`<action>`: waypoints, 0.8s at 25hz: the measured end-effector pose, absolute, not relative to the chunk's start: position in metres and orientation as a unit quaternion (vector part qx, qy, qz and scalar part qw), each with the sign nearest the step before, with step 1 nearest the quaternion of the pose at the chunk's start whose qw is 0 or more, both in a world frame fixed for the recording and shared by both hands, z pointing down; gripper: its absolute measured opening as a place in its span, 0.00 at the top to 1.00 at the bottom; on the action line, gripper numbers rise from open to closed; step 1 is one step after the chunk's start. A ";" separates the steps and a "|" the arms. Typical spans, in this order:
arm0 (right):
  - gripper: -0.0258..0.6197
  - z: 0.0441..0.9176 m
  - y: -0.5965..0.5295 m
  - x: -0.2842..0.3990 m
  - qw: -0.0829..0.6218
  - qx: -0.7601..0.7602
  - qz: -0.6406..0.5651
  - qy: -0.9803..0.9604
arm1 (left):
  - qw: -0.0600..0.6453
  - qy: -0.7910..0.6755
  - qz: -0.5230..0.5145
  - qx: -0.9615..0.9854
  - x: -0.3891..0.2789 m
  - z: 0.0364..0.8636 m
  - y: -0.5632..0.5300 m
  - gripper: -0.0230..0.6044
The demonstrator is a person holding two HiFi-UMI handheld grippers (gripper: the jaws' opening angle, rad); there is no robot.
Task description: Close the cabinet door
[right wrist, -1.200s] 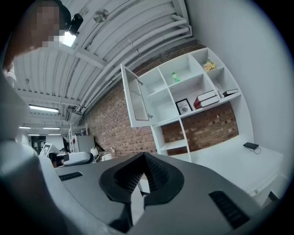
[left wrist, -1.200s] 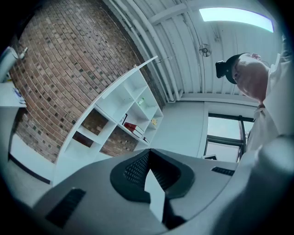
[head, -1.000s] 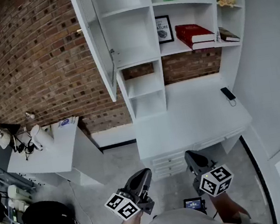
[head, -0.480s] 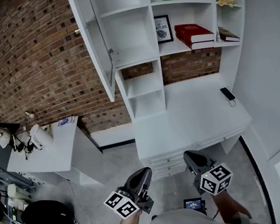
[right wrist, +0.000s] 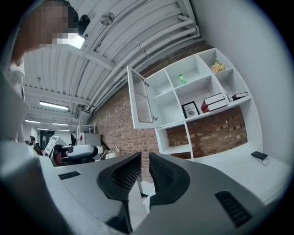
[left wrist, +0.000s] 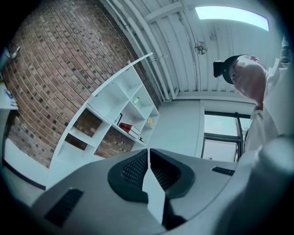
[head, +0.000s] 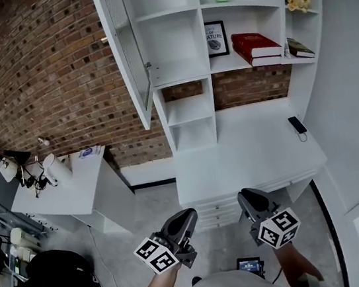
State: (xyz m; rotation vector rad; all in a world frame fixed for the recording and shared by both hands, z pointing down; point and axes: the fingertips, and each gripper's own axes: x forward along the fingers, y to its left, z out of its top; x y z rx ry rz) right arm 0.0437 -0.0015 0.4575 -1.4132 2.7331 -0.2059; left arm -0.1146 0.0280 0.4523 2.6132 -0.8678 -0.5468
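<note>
- Ahead, a white shelf unit (head: 177,39) stands along the far edge of a white desk (head: 248,156), backed by a brick wall (head: 42,73).
- A low white side table (head: 66,190) stands on the grey floor, off the desk's left edge.
- Both grippers hang low, just off the desk's near edge. Their tips point up toward the shelves.
- Left gripper (head: 187,215): jaws drawn together, nothing between them.
- Right gripper (head: 246,196): jaws nearly touching, only a thin slit showing, nothing held.
- Cabinet door (head: 127,53): located at the upper left compartment of the shelf unit, hinged on that compartment's left side, and standing wide open.
- Its long axis is upright, and its free edge points out into the room, away from the shelves.
- Both grippers are well apart from the door.
</note>
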 end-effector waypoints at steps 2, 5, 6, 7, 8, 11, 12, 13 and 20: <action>0.87 0.457 -0.005 0.045 0.029 -0.456 -0.064 0.887 | 0.159 -0.306 -0.192 0.919 -0.113 0.450 0.025 0.95; 0.86 0.456 -0.012 0.047 0.024 -0.451 -0.058 0.890 | 0.149 -0.309 -0.189 0.920 -0.108 0.445 0.020 0.95; 0.86 0.455 -0.013 0.047 0.022 -0.449 -0.056 0.891 | 0.146 -0.310 -0.189 0.920 -0.107 0.443 0.018 0.95; 0.86 0.454 -0.015 0.047 0.020 -0.447 -0.054 0.893 | 0.144 -0.312 -0.189 0.920 -0.106 0.442 0.017 0.95; 0.86 0.454 -0.017 0.048 0.020 -0.444 -0.054 0.894 | 0.142 -0.315 -0.190 0.919 -0.105 0.442 0.016 0.95; 0.86 0.450 -0.022 0.050 0.032 -0.432 -0.065 0.899 | 0.135 -0.323 -0.193 0.917 -0.103 0.439 0.012 0.95; 0.86 0.448 -0.023 0.051 0.037 -0.428 -0.068 0.900 | 0.132 -0.325 -0.195 0.916 -0.103 0.437 0.011 0.95; 0.86 0.446 -0.025 0.052 0.039 -0.426 -0.070 0.901 | 0.130 -0.327 -0.197 0.915 -0.102 0.435 0.009 0.95; 0.86 0.447 -0.038 0.065 0.020 -0.425 -0.061 0.903 | 0.119 -0.347 -0.206 0.907 -0.097 0.427 -0.001 0.95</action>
